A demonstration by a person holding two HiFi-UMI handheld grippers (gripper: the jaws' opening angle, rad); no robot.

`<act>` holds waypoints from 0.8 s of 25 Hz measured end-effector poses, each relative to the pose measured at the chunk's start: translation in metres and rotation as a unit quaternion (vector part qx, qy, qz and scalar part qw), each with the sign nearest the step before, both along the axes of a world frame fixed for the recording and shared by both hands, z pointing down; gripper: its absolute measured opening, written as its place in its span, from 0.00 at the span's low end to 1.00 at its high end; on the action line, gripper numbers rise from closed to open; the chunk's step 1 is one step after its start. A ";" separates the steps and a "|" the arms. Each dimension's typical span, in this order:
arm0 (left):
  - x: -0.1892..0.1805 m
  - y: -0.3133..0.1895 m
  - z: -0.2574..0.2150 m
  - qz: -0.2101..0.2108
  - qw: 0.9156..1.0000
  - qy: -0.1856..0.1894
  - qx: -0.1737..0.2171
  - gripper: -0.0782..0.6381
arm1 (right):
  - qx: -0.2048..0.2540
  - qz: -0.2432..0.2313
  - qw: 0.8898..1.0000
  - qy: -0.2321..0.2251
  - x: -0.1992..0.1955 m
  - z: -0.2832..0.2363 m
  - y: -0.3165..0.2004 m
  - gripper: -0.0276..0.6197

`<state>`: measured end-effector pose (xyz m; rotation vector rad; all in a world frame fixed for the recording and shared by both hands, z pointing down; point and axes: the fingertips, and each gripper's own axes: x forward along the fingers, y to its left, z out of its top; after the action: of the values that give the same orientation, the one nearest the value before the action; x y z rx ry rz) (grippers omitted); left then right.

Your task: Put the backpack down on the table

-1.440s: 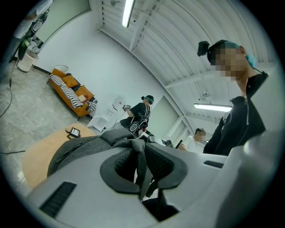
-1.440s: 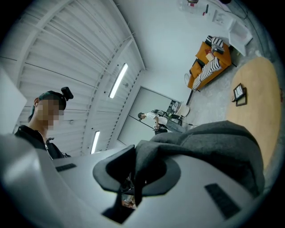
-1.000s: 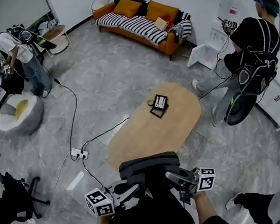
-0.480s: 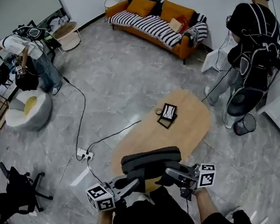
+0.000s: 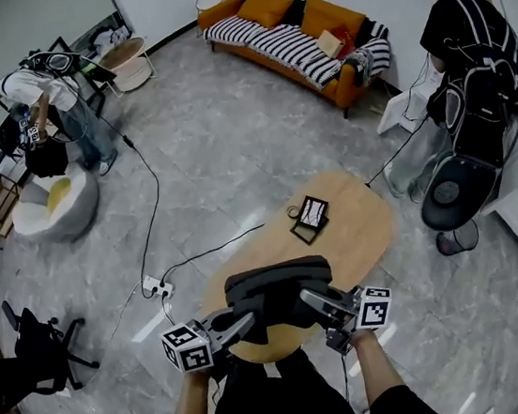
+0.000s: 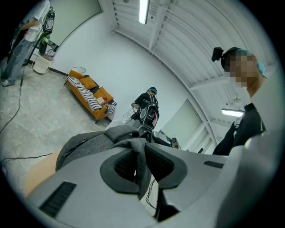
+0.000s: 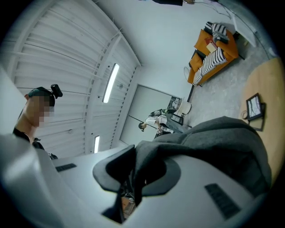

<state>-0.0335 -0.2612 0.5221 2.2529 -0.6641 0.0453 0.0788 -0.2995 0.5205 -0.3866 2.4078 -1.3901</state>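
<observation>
Two grips, both tight: left gripper (image 5: 244, 322) and right gripper (image 5: 311, 299) each pinch a fold of the backpack (image 5: 279, 286), which hangs between them, table (image 5: 362, 235) just below and ahead.

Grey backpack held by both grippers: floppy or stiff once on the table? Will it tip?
The backpack is probably soft: its fabric pinches thin in the left gripper and right gripper. The body looks rounded, so perhaps padded or filled. On the table it may slump.
</observation>
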 end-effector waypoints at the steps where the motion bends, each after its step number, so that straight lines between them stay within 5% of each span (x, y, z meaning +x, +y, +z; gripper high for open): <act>1: 0.000 -0.006 0.002 0.000 1.000 -0.001 -0.002 0.18 | -0.003 0.000 1.000 0.002 -0.001 0.002 -0.005 0.12; 20: -0.019 -0.134 0.047 0.033 0.998 -0.038 0.026 0.19 | -0.042 0.020 0.997 0.058 -0.021 0.043 -0.126 0.12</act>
<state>-0.0527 -0.3951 0.5695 2.3329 -0.6374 0.1492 0.0580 -0.4256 0.5639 -0.5478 2.4248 -1.4927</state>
